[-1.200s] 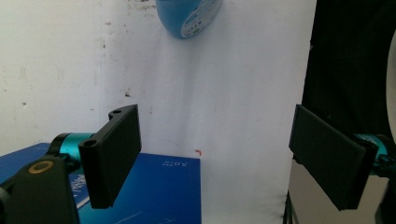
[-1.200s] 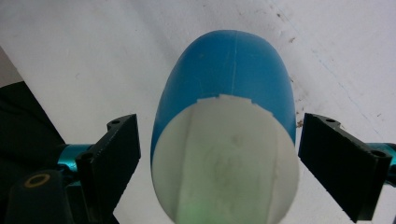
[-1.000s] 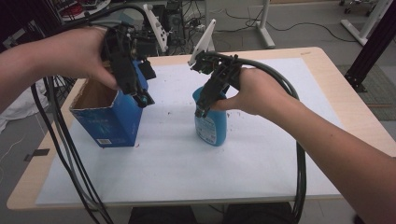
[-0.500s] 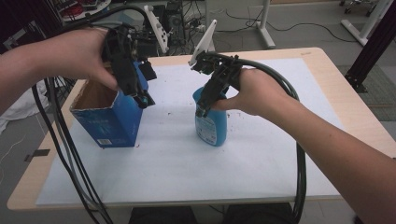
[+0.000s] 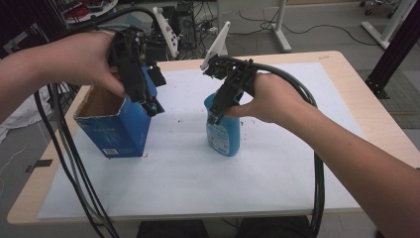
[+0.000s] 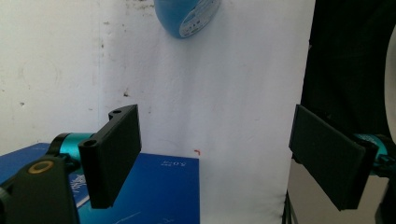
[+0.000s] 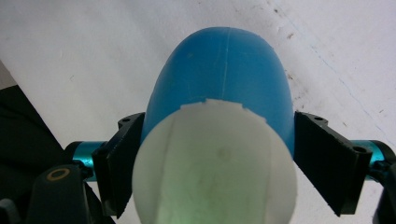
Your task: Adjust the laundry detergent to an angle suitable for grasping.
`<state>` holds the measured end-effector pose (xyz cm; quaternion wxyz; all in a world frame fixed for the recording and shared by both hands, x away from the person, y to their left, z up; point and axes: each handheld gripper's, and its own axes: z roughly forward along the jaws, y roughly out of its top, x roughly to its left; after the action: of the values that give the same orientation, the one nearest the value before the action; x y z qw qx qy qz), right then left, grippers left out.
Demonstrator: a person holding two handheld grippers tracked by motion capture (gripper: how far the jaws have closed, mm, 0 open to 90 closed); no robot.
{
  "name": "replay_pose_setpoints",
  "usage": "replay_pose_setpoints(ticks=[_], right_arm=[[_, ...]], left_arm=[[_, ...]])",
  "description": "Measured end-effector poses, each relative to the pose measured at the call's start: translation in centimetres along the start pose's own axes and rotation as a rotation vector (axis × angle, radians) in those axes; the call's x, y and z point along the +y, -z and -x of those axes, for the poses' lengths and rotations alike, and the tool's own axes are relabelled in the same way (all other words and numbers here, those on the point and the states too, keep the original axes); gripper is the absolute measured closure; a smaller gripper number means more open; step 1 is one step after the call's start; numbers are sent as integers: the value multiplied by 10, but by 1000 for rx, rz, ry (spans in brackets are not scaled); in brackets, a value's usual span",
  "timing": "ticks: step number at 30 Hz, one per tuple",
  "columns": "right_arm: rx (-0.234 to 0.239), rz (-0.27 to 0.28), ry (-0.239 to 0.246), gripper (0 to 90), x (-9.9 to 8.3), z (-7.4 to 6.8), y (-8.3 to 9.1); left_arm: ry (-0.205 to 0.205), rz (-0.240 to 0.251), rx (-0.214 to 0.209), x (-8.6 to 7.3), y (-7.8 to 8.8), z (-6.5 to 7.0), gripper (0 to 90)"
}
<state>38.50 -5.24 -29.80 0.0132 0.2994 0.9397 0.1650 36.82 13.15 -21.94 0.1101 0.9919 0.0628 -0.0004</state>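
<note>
Little has shifted across the table since the earlier frame: both hands sit where they were, but the right gripper (image 5: 216, 117) has just been closing its jaws, with the blue plastic bottle (image 5: 224, 135) between them.

Bottle stands upright on the white table cover (image 5: 277, 163), near the middle, well apart from the open blue carton (image 5: 115, 130) at the left. Right gripper view looks down over the white cap (image 7: 214, 163); the black pads (image 7: 332, 158) flank the blue shoulder just under it, partly closed and seemingly touching on both sides.

Handling, as a judgement: smooth moulded plastic, likely slippery, walls that give a little under pressure; weight depends on the fill, which cannot be read. Best hold is where the jaws sit, high on the shoulder under the cap.

Left gripper (image 5: 148, 105) hangs at the carton's near rim, jaws wide apart, holding nothing
</note>
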Motion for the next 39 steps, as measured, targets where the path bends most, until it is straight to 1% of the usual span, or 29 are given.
replay_pose_setpoints(ticks=[8,9,10,16,17,20,29,32,39], right_arm=[[-1,-2,-6,197,0,0,0],[-1,0,-4,262,0,0,0],[9,8,3,278,0,0,1],[3,11,5,278,1,0,0],[2,10,3,279,1,0,0],[0,12,2,280,2,0,0],[13,13,11,346,2,-2,0],[13,13,9,352,2,-2,0],[10,25,25,359,2,-2,0]], left_arm=[[0,-1,0,0,0,0,169],[0,-2,0,0,0,0,169],[1,0,1,0,0,1,169],[6,0,2,0,0,1,169],[-1,-3,0,0,0,0,169],[2,-4,2,0,1,0,169],[4,-2,-1,0,0,1,169],[4,-1,0,0,0,1,170],[6,-2,-2,0,0,1,169]])
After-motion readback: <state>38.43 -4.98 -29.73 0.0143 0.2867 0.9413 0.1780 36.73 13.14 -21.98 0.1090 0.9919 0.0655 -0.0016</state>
